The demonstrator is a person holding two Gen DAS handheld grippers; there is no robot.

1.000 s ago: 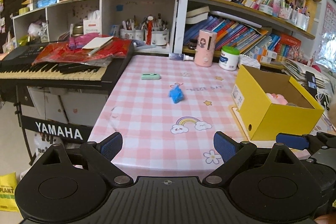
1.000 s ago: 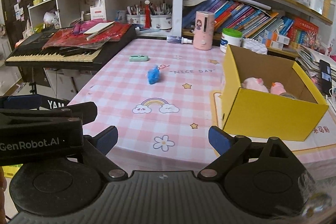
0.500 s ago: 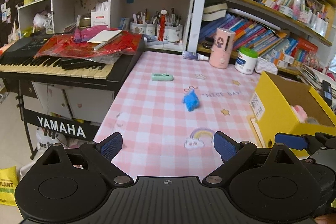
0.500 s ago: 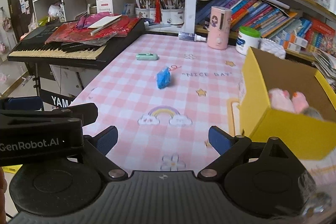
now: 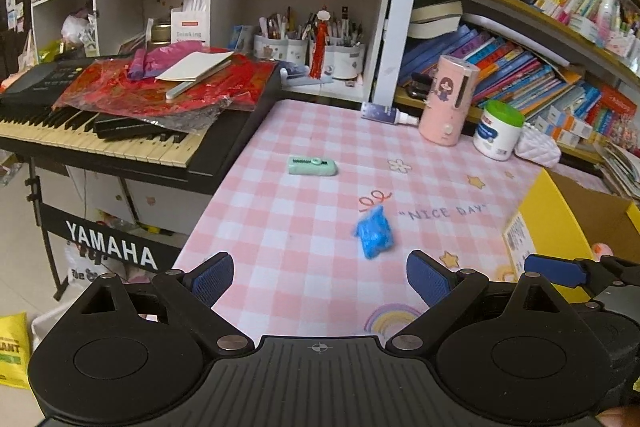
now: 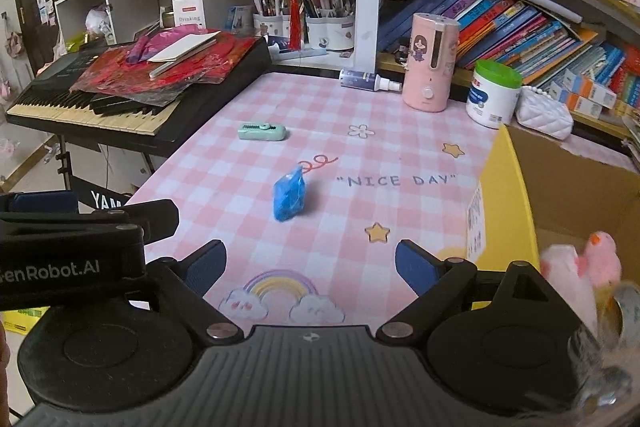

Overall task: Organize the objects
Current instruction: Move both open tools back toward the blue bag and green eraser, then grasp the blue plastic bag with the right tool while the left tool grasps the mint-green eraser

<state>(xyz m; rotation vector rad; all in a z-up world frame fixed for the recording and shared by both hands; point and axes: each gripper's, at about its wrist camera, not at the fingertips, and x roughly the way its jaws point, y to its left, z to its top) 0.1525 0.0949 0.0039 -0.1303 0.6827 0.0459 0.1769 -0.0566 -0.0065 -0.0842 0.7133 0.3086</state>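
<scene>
Left wrist view showed the blue packet (image 5: 374, 235) lying on the pink checked tablecloth (image 5: 280, 227), just ahead of the left gripper (image 5: 320, 277) and a little right of its centre line, long axis running near to far. From the right gripper (image 6: 310, 265) the blue packet (image 6: 289, 198) sat ahead and slightly left. Both looked about equally near. Left fingers stood wide and empty; right jaws were closing slightly, nothing between them. Farther left lay a green eraser (image 5: 312, 165); the yellow box (image 6: 516, 195) stood right, a keyboard (image 5: 100, 135) left, bookshelves (image 5: 520, 27) beyond
</scene>
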